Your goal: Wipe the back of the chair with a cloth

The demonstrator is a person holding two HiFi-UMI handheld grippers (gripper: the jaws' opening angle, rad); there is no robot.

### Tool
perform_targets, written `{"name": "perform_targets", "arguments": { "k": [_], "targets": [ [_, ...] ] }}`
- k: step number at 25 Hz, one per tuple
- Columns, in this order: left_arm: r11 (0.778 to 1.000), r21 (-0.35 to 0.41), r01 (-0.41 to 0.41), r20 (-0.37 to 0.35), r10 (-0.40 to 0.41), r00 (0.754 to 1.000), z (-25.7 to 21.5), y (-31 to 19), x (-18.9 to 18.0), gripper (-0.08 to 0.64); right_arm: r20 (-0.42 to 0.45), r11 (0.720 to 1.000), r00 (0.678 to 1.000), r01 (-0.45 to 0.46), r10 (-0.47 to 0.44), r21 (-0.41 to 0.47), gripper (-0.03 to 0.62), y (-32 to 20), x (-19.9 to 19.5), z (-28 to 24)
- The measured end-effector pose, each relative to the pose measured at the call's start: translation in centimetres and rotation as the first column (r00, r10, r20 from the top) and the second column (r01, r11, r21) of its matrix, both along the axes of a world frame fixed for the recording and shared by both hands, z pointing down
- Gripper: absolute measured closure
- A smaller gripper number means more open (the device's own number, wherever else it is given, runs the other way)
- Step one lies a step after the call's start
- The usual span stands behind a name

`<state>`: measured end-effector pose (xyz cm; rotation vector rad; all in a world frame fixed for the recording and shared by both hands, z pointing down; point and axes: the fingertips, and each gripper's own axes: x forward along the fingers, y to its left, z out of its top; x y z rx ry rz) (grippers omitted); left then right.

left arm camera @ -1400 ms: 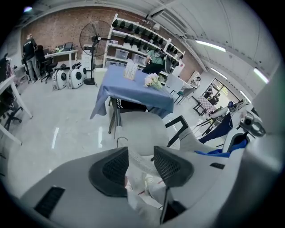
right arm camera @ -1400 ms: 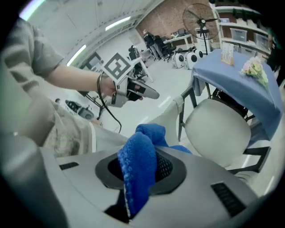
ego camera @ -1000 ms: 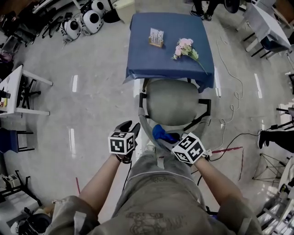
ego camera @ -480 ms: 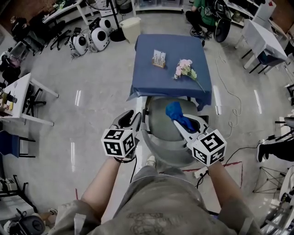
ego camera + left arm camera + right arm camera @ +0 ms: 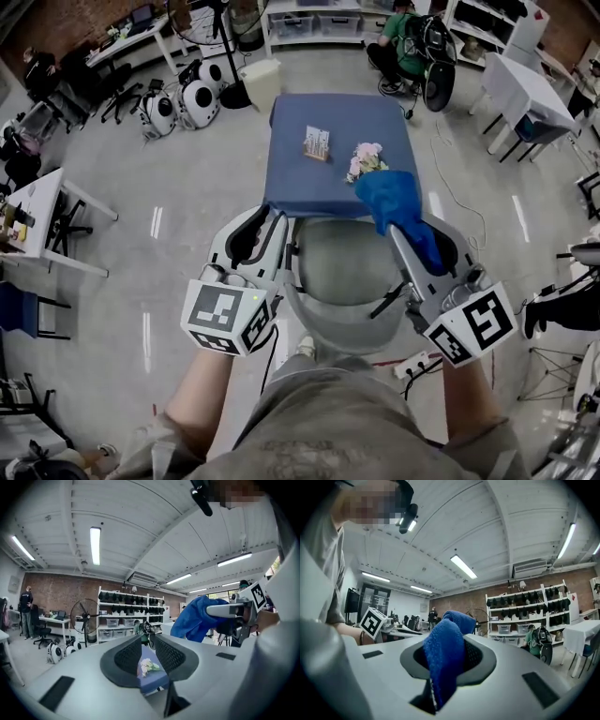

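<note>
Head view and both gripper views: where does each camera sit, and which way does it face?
Head view: on the person's head, facing steeply down at the chair; forearms, torso, left gripper and right gripper show.
Left gripper view: on the left gripper, facing level toward the shelves; jaws closing, nothing between them; a sleeve shows.
Right gripper view: on the right gripper, facing level; jaws shut on the blue cloth; a shirt shows.
Shared: both gripper views show the shelves.

a blue-covered table point(image 5: 305, 183) carries a small rack point(image 5: 317, 143) and a pink flower bunch point(image 5: 364, 157), near each other.
</note>
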<state>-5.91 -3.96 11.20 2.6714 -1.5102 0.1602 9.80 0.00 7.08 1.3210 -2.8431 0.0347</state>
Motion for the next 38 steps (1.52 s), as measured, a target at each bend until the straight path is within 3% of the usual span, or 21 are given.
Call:
{"name": "perform_targets", "arguments": {
  "k": [6, 13, 16, 21, 31, 38],
  "targets": [
    [0.985, 0.175, 0.002, 0.047, -0.011, 0.999, -5.6, 1.5, 0.5, 0.469, 0.053, 0.992, 0.997, -0.064, 0.059, 0.105, 0.497, 2.2, 2.0, -4.9],
    [0.971, 0.239, -0.032, 0.013, 0.029, 0.999, -8.8, 3.0, 1.5, 0.503, 0.088, 0.986, 0.993, -0.087, 0.076, 0.14, 0.497, 4.7, 3.5, -7.3],
    [0.97, 0.24, -0.042, 0.013, 0.04, 0.999, -8.9, 3.5, 1.9, 0.513, 0.115, 0.987, 0.991, -0.087, 0.071, 0.133, 0.497, 5.8, 3.9, -8.0],
    [0.973, 0.228, -0.047, 0.047, 0.038, 0.998, -7.2, 3.7, 1.9, 0.525, 0.084, 0.991, 0.994, -0.076, 0.067, 0.112, 0.497, 6.7, 3.9, -7.1],
    [0.994, 0.095, -0.062, 0.07, 0.055, 0.996, -1.3, 3.9, 2.9, 0.529, 0.006, 0.996, 0.996, -0.085, 0.085, 0.01, 0.497, 5.5, 4.4, -0.1],
    [0.997, 0.054, -0.059, 0.084, 0.055, 0.995, -0.2, 3.7, 3.0, 0.529, 0.022, 0.995, 0.995, -0.094, 0.095, -0.01, 0.497, 4.9, 4.7, 0.9]
  ]
}}
